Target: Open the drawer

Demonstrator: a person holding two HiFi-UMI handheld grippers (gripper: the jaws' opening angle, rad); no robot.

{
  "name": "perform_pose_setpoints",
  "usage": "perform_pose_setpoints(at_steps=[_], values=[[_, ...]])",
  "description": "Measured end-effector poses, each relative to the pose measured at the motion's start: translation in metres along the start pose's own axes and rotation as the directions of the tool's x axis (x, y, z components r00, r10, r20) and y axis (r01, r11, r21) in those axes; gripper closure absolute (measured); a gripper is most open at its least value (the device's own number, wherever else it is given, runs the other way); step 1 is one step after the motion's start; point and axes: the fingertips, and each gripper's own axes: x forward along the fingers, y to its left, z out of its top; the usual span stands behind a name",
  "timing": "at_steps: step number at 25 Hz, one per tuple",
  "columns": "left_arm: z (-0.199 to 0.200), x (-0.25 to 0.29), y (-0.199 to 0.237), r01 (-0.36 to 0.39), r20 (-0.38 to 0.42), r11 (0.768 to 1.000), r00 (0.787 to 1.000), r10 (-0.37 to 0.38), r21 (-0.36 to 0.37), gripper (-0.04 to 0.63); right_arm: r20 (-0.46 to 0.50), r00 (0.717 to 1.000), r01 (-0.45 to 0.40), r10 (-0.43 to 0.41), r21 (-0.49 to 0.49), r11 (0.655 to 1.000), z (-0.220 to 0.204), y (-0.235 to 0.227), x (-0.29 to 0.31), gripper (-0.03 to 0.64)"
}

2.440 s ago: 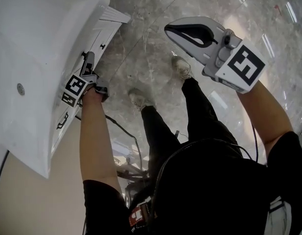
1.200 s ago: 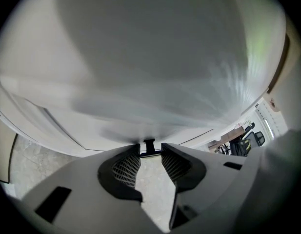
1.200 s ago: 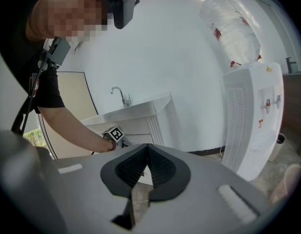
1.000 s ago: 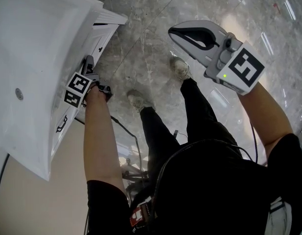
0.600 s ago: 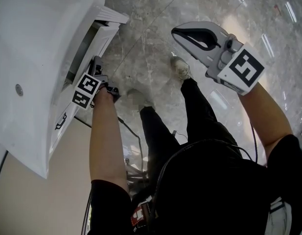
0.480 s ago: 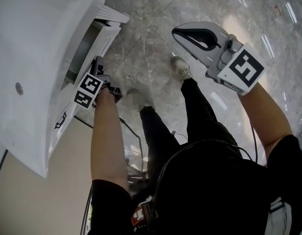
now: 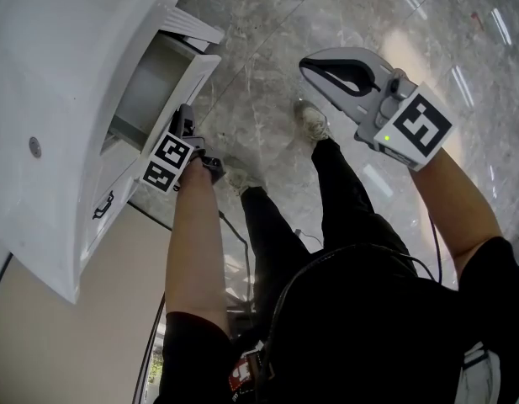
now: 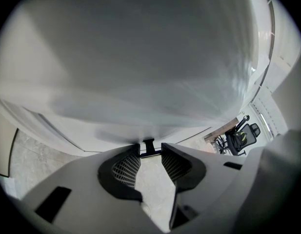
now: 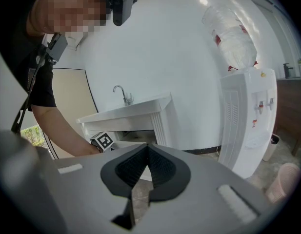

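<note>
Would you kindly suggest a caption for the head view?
Left gripper grips the small black handle of the part-open white vanity drawer; right gripper hangs shut above grey marble floor.

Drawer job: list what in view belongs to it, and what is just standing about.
Belongs to the job:
- drawer, partly pulled out
- its handle
- left tool, gripping that handle

Just standing about:
- right tool, shut, empty, held in the air
- water dispenser
- faucet
- office chair
- pink bin
</note>
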Motion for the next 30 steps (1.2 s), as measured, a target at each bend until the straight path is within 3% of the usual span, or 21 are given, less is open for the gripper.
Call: perform_pose_setpoints(at_steps=[16,30], values=[[-0.062,-0.022,-0.012,0.0,-0.009,1.0,1.0,0.0,-0.023,0.46,0.005,1.0,0.011,-0.011,-0.025,1.0,-0.006,0.004,-0.03,0.623],[-0.092,-0.033,-0.018,0.005,-0.012,0.998,1.0,-0.006,-0.06,0.46,0.009,0.999,0.031,-0.03,-0.016,0.999,-0.01,-0.001,-0.043,0.623]])
